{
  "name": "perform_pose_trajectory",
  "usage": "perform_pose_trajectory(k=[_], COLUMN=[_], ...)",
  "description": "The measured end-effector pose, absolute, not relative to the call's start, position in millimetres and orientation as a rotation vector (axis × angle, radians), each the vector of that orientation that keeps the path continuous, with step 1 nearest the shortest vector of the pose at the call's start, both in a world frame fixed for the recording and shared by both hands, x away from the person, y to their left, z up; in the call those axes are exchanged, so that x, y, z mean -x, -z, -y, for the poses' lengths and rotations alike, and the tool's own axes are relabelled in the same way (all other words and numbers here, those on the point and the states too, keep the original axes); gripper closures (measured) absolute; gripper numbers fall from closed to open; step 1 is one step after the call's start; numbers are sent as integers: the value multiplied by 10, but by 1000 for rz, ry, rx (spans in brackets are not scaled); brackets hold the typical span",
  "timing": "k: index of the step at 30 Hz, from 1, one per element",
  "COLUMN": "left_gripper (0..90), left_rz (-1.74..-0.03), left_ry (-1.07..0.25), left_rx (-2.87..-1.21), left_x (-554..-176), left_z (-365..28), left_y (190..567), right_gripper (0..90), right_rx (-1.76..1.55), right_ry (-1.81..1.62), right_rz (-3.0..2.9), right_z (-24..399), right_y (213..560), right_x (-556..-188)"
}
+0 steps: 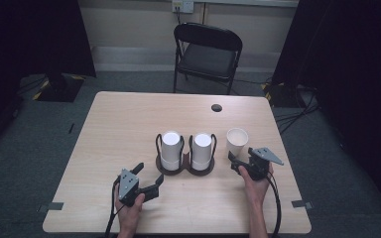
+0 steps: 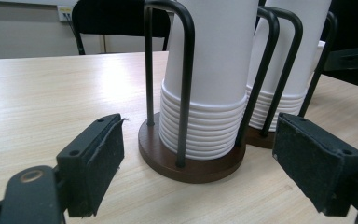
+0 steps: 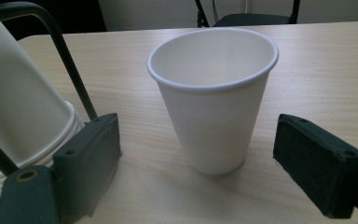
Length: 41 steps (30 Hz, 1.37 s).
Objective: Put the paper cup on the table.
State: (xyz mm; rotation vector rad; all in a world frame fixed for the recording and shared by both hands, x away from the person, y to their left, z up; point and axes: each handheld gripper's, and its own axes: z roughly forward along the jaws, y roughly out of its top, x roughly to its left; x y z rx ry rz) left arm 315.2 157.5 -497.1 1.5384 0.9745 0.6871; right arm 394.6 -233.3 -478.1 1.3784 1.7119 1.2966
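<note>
My right gripper (image 3: 196,154) has its jaws wide, the upright paper cup (image 3: 213,98) standing between them on the surface (image 1: 129,119), untouched. My left gripper (image 2: 198,158) is wide too, facing the near-left cup holder (image 2: 191,158) with its stacked cups (image 2: 209,70).

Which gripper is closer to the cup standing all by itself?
The right one. The right gripper sits just in front of the single cup, jaws open toward it. The left gripper is farther off, by the cup stacks in the holder.
</note>
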Motion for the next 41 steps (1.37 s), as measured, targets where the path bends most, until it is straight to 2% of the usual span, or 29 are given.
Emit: perform_pose_trajectory(k=[10, 28, 41], left_gripper=[163, 171, 170], left_rz=[-1044, -1003, -994], left_ry=[-685, -724, -738], left_rx=[-1542, -1513, -1501], left_x=[-3120, -3058, -3038], left_z=[-1562, -1565, -1562], left_y=[4963, 4973, 4977], right_gripper=[173, 199, 156], right_rx=[-1335, -1203, -1153], right_ry=[-1338, -1409, -1404], right_rz=[-1692, -1758, -1770], right_z=[2269, 1822, 1721], right_y=[4748, 4820, 4943], right_x=[-3669, -3134, -3056])
